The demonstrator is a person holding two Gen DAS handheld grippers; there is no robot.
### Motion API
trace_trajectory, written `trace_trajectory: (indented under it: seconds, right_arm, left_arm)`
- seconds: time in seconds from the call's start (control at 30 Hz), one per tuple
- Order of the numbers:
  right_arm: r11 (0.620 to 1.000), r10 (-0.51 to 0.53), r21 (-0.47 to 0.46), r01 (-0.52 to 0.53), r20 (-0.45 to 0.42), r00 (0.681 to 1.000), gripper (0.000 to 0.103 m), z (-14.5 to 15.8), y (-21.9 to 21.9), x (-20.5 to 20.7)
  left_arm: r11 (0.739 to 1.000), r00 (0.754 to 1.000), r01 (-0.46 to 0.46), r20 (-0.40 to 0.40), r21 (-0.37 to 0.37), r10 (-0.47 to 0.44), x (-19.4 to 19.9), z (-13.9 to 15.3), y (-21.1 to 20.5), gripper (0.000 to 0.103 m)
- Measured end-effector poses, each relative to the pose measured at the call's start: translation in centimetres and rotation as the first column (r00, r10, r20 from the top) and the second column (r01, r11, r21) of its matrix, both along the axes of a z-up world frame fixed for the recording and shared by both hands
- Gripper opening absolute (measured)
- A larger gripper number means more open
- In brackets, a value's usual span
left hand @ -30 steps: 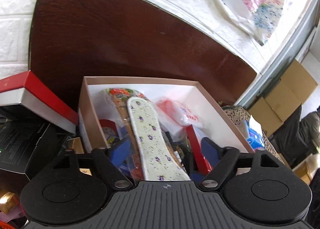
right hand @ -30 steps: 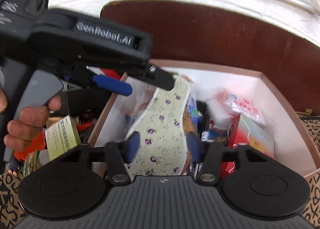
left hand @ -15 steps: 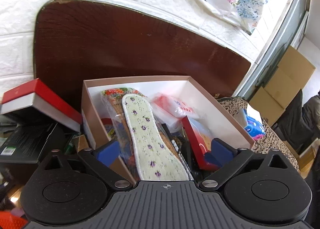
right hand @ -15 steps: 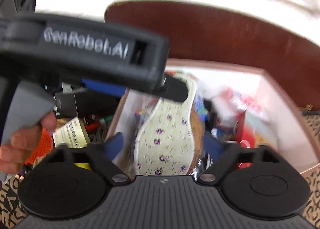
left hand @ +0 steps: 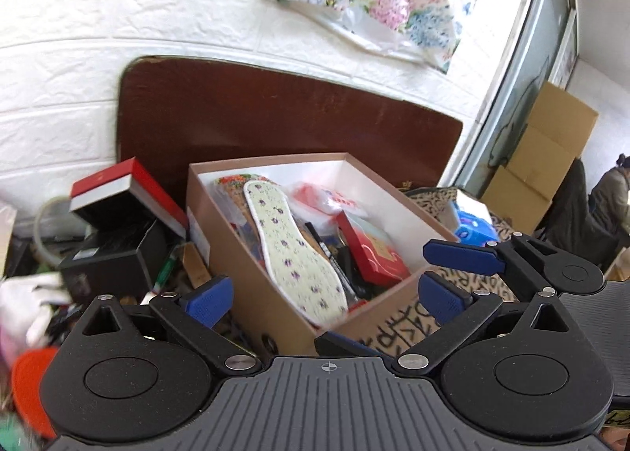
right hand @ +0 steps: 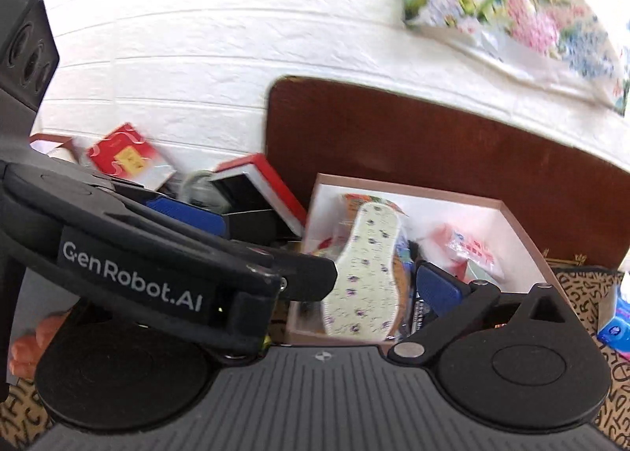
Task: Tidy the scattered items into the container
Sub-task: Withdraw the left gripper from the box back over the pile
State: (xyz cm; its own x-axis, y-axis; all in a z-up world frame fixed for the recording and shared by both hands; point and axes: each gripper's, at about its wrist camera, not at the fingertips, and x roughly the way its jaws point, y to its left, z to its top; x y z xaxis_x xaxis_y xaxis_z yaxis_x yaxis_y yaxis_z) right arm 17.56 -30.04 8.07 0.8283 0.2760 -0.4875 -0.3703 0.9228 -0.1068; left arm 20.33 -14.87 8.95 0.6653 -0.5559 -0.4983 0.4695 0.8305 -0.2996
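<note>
The flowery shoe insole (left hand: 293, 250) lies inside the open cardboard box (left hand: 252, 289), on top of a red packet (left hand: 374, 254) and other small things. The left claw (left hand: 327, 293) is spread wide and holds nothing. The right claw (left hand: 449, 273) is opening its jaws, with nothing between them. A red and white box (left hand: 118, 187) sits just beside the cardboard box.

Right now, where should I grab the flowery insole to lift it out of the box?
Probably take the insole by its near end, coming from the near side. It is thin and flat, lying slanted on the pile, and that end seems to poke over the box rim, so jaws can pinch top and underside.
</note>
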Motion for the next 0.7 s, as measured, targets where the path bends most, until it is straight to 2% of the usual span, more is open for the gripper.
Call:
trace_trajectory:
  seconds: [0.17, 0.3, 0.53, 0.7]
  right_arm:
    - [0.999, 0.049, -0.017, -0.048, 0.030, 0.998, 0.103, 0.4, 2.2, -3.9]
    - [0.996, 0.086, 0.001, -0.086, 0.040, 0.995, 0.103, -0.1, 3.4, -6.9]
    - [0.991, 0.122, 0.047, -0.123, 0.012, 0.992, 0.103, -3.7, 5.6, -11.7]
    - [0.989, 0.128, 0.079, -0.123, -0.057, 0.990, 0.103, -7.2, 7.3, -13.9]
  left_arm:
    - [0.999, 0.999, -0.034, 0.028, -0.015, 0.034, -4.9, 0.2, 2.3, 0.103]
    - [0.997, 0.998, -0.067, 0.018, -0.038, 0.068, -8.6, -1.0, 4.3, 0.103]
    - [0.988, 0.990, -0.134, -0.047, -0.078, 0.131, -14.1, -6.1, 7.6, 0.103]
    - [0.985, 0.982, -0.163, -0.101, -0.053, 0.157, -15.8, -9.4, 9.3, 0.103]
